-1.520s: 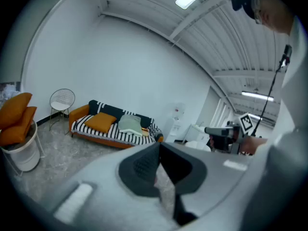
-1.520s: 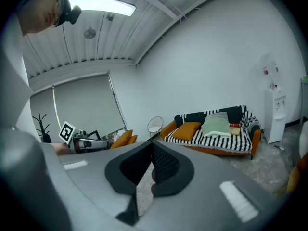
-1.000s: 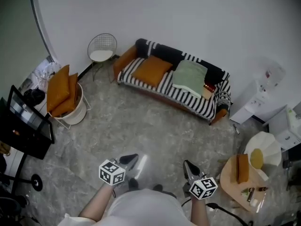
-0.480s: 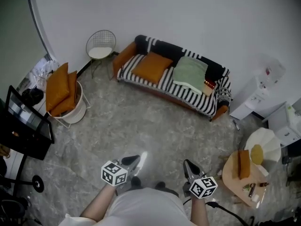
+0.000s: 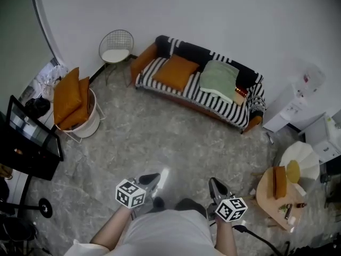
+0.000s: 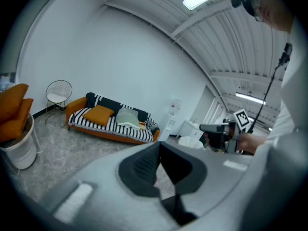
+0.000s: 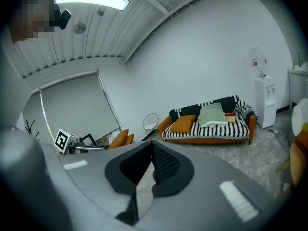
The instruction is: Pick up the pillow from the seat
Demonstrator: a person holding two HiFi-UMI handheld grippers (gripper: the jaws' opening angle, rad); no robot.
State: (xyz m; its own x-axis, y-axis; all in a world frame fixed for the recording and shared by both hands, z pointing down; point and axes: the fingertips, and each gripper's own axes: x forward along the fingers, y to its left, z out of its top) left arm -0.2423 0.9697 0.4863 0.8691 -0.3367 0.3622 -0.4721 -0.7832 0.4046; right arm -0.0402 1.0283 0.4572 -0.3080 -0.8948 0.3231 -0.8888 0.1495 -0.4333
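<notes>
An orange pillow point(image 5: 175, 72) lies on the left part of a black-and-white striped sofa point(image 5: 198, 97) against the far wall. A pale green pillow point(image 5: 219, 80) lies beside it to the right. My left gripper point(image 5: 149, 180) and right gripper point(image 5: 215, 186) are held close to my body, far from the sofa across the floor. Both are shut with nothing between the jaws. The left gripper view shows the orange pillow point(image 6: 97, 114) in the distance beyond the shut left gripper point(image 6: 159, 149). In the right gripper view the same pillow point(image 7: 183, 124) lies beyond the shut right gripper point(image 7: 151, 148).
A white basket point(image 5: 87, 128) with two orange cushions stands at the left, with a wire chair point(image 5: 116, 48) behind it. A black screen point(image 5: 29, 143) is at the far left. A round wooden table point(image 5: 277, 197) and white appliances point(image 5: 298, 106) are at the right. Grey marbled floor lies between me and the sofa.
The head view has shifted slightly, so the sofa sits a little higher in it. Both grippers stay shut and in about the same place.
</notes>
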